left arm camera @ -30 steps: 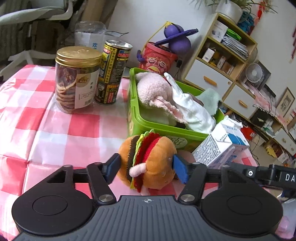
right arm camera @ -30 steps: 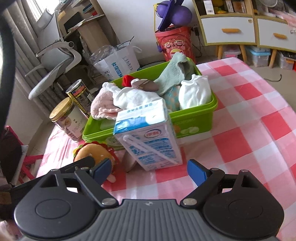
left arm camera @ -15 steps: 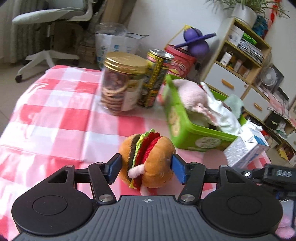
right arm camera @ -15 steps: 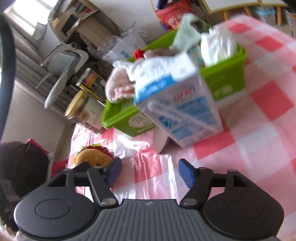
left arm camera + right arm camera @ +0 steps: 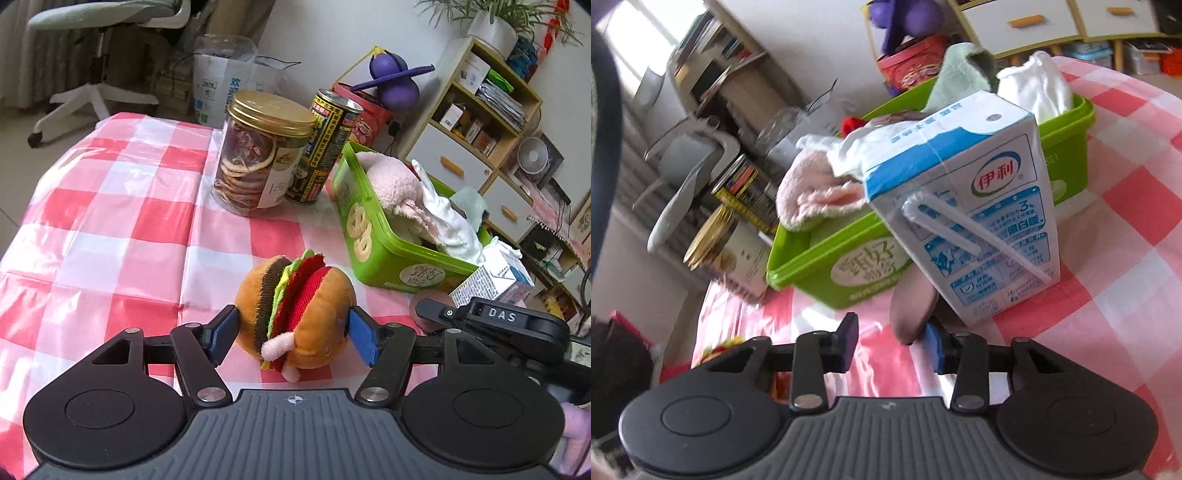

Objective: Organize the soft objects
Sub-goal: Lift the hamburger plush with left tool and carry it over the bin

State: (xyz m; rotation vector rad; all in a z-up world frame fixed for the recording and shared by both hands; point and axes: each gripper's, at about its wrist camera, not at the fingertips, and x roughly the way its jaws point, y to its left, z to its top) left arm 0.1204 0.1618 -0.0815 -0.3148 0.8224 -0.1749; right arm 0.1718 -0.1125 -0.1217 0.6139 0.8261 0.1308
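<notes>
Since the earlier frames the left gripper has drawn back with the burger toy, so the green bin now sits farther off to its right, while the right gripper has narrowed its jaws and come in close under the milk carton

One burger toy is clamped between the left gripper's two blue pads, one pad pressed on each bun, the layers standing on edge; it is over the red-and-white checked tabletop, and whether it touches the cloth cannot be told

One green bin stands on the tabletop, holding a pink plush, a white cloth and a pale green cloth. In the right wrist view a second white bundle also shows in the bin

One milk carton leans tilted against the front of the bin. A brownish flat piece lies beneath it, just in front of the right gripper's right pad; the jaws are partly closed and grasp nothing that can be seen

Beyond the bin stand one jar with a gold lid and one can, side by side
</notes>
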